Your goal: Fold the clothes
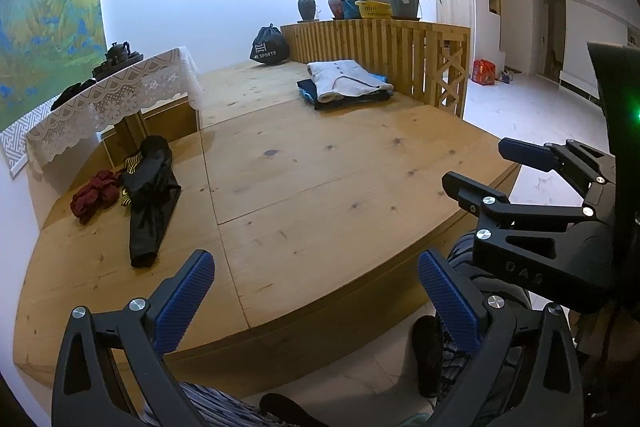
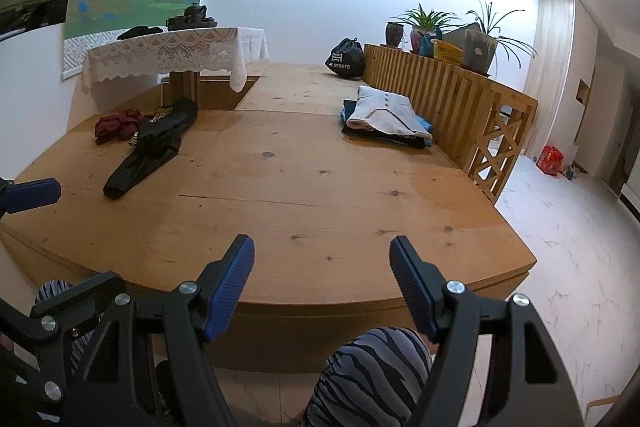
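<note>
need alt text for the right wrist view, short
The open, empty right hand-held gripper hovers at the near edge of a wooden platform. Unfolded black garment and dark red garment lie at far left; a folded stack topped by a white garment sits at right by a slatted wooden railing.

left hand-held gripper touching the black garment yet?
Apart. Left wrist view shows the left hand-held gripper open, with bare wood between it and the black garment.
</note>
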Tool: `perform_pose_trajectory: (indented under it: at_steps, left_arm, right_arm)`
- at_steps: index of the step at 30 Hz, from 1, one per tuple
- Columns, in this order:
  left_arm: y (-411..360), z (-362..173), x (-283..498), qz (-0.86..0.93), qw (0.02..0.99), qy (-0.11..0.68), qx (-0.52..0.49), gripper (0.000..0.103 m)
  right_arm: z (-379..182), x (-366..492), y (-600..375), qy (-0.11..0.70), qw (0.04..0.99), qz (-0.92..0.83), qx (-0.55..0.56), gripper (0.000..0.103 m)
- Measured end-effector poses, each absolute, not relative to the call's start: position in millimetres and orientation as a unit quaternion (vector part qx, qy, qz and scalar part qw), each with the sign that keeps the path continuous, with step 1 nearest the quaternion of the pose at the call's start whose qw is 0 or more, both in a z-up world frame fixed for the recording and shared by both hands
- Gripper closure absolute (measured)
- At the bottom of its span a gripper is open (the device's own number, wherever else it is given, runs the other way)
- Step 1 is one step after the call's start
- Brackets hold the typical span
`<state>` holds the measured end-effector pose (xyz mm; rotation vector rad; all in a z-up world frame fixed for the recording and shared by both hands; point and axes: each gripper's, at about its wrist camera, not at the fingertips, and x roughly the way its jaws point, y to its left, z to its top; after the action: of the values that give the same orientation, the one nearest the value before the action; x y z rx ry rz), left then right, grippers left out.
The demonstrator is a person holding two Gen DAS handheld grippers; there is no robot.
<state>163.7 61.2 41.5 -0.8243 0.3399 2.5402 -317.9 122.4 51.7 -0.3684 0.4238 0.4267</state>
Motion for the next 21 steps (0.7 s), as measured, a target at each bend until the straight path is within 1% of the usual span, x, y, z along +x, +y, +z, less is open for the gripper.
perform_pose_trajectory:
  at_steps: [21]
  left_arm:
    - [76.1,40.6,166.7,0.912,0.244,0.143,-0.296,0.000]
  right_arm:
    - [52.2,-312.4,107.3,0.212,0.944,0.185,-0.174,0.033]
